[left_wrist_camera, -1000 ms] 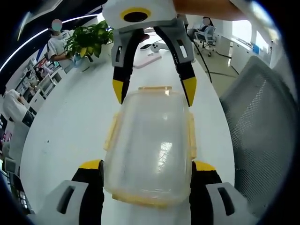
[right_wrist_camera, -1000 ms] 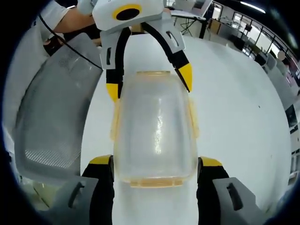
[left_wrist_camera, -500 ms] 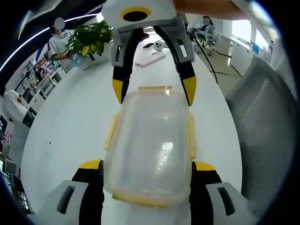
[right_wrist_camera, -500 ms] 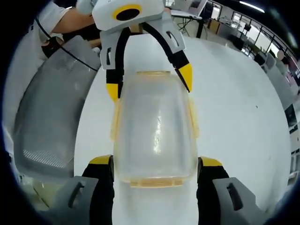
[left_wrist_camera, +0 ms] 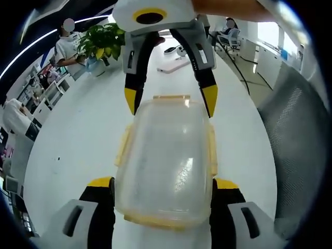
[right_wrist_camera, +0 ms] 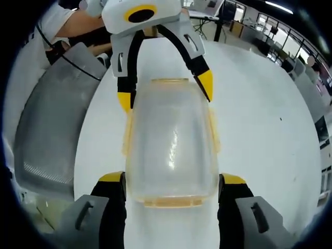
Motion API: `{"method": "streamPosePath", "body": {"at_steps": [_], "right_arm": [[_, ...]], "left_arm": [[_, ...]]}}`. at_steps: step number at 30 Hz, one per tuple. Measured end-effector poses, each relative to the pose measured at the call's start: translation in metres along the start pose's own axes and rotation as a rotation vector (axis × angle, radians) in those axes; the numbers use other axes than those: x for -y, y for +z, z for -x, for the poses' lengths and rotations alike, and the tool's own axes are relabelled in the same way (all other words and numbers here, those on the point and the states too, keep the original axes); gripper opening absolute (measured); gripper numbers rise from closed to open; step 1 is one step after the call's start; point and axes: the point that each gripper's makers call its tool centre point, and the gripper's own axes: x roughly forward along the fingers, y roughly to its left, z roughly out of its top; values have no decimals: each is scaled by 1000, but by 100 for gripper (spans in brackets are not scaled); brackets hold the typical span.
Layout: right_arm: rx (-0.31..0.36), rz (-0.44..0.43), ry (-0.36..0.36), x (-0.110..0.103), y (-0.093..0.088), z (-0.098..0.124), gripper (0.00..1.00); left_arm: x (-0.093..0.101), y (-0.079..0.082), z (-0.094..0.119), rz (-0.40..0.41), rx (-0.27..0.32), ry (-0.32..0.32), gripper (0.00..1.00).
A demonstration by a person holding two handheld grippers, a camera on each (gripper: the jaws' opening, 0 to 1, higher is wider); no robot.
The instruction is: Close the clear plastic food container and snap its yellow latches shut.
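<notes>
I have the container point(left_wrist_camera: 165, 166) gripped from both ends over the white table point(left_wrist_camera: 78, 135): my left gripper point(left_wrist_camera: 162, 189) has its jaws spread wide around one end, and my right gripper point(right_wrist_camera: 171, 187) clamps the opposite end the same way, its yellow tips showing at the far end in the left gripper view. The lid point(right_wrist_camera: 171, 145) already sits on. The yellow latches point(left_wrist_camera: 211, 153) along the sides look folded down, though I cannot tell if they are snapped, so checking them may remain.
</notes>
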Motion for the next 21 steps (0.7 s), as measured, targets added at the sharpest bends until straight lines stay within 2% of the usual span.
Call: {"method": "streamPosePath", "body": {"at_steps": [14, 21], "right_arm": [[9, -9, -5, 32, 5, -1, 70], [42, -10, -3, 49, 7, -1, 70]], "left_arm": [[-36, -1, -8, -5, 5, -1, 73], [-54, -2, -11, -4, 5, -1, 73]]}}
